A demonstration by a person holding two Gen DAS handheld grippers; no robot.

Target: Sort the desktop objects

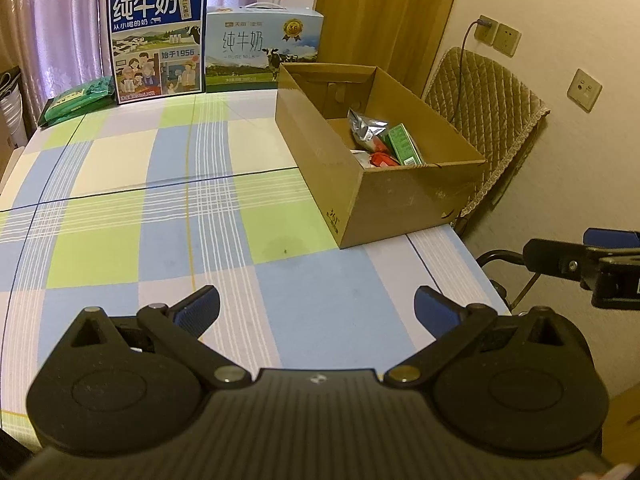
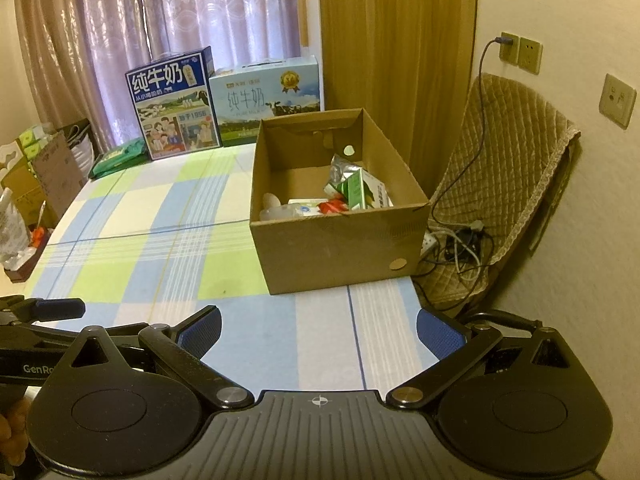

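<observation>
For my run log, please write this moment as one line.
left gripper: open, empty | right gripper: open, empty | cardboard box: holds items

Black left hand-held gripper [image 1: 318,306], blue ribbed pads [image 1: 200,308], silver pivot screws, right hand-held gripper [image 2: 319,326] alike

Two low wrist views across the checked table [image 1: 160,200], both sharing the cardboard box [image 2: 332,240].

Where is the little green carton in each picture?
Left wrist view: the green carton leans inside the cardboard box, right of centre, by its right wall.
Right wrist view: the same carton is in the box, just right of centre.
Shared landmark: the silver foil bag beside it.
</observation>
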